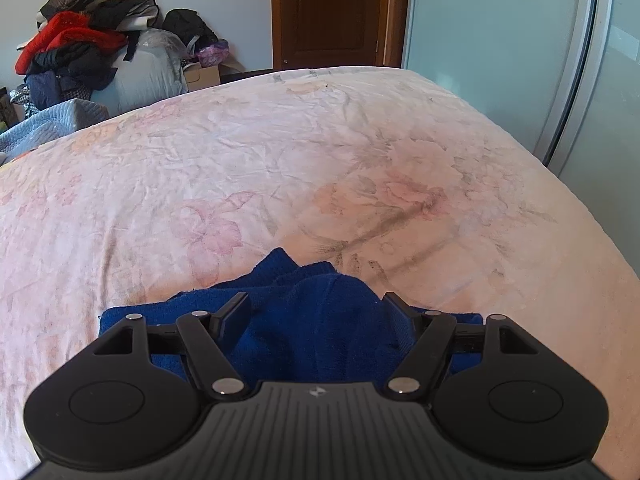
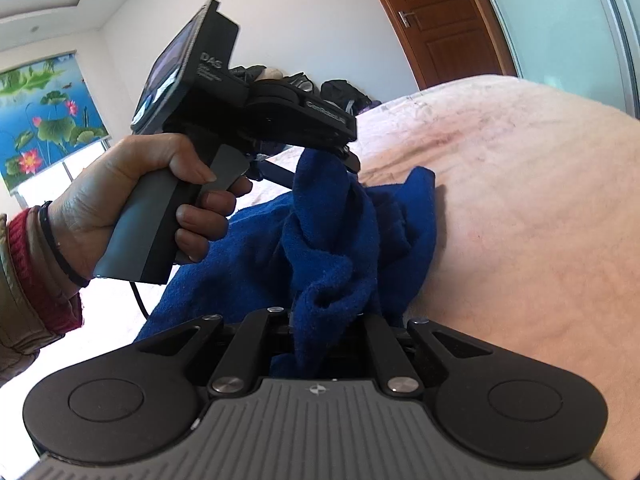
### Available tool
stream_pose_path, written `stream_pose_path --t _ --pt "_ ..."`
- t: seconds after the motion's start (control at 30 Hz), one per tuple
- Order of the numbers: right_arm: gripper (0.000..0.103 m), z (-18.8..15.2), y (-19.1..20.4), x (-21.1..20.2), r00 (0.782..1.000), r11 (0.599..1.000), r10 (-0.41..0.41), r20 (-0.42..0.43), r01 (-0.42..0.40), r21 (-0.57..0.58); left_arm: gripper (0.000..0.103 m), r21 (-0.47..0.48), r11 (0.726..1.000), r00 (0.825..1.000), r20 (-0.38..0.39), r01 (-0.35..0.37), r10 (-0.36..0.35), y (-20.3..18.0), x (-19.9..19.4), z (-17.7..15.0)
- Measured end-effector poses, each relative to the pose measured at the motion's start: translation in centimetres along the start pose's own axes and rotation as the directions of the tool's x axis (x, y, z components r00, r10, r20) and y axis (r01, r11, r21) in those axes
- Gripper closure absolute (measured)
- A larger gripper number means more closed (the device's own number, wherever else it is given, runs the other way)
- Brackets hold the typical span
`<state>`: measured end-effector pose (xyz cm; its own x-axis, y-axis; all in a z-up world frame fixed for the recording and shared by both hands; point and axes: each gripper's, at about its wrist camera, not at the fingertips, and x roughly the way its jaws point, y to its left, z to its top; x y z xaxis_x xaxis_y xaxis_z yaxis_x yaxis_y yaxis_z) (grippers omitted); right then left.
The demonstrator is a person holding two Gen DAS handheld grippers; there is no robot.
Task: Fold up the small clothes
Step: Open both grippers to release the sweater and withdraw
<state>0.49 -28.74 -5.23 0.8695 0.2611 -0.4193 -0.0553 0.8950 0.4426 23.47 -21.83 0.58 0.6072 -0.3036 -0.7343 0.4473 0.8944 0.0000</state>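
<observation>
Blue fleece garment (image 2: 332,240), soft, light, limp | left gripper (image 1: 316,312) jaws wide apart over it, holding nothing | right gripper (image 2: 326,320) jaws pinched a bunched fold at lower centre | I'd grip edges.

Your garment (image 1: 316,320) lay on the bed (image 1: 280,152), bunched between your left gripper (image 1: 316,312) and right gripper (image 2: 328,332). A clothes pile (image 1: 80,40) stood behind the bed at left; a door (image 1: 332,12) stood behind it, centre.

I see a bed (image 1: 280,152) under a pink floral sheet, a heap of clothes (image 1: 80,44) against the pale wall, a wooden door (image 1: 332,12), and a lotus-print blind (image 2: 44,112) on the bright window.
</observation>
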Motion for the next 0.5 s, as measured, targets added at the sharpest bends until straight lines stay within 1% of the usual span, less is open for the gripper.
stream_pose_path --t 0.17,0.23,0.27,0.4,0.5 --pt "0.091 -0.1 -0.6 0.1 1.0 1.0 0.006 -0.011 -0.006 0.031 0.029 -0.005 1.0 1.0 0.002 -0.018 0.018 0.3 -0.3 0.0" --pt "0.088 -0.1 -0.7 0.1 1.0 0.999 0.005 -0.014 -0.004 0.038 0.029 -0.006 1.0 1.0 0.002 -0.021 0.021 0.4 -0.4 -0.1" --pt "0.083 -0.1 -0.8 0.1 1.0 0.999 0.003 -0.015 -0.003 0.041 0.029 -0.007 1.0 1.0 0.003 -0.022 0.022 0.5 -0.5 -0.1" --pt "0.083 -0.1 -1.0 0.0 1.0 0.999 -0.002 -0.017 0.003 0.053 0.029 -0.016 1.0 1.0 0.0 -0.018 0.018 0.8 -0.7 -0.2" --pt "0.081 0.0 -1.3 0.0 1.0 0.998 -0.005 -0.022 0.006 0.059 0.029 -0.022 1.0 1.0 -0.002 -0.014 0.014 1.2 -1.0 -0.4"
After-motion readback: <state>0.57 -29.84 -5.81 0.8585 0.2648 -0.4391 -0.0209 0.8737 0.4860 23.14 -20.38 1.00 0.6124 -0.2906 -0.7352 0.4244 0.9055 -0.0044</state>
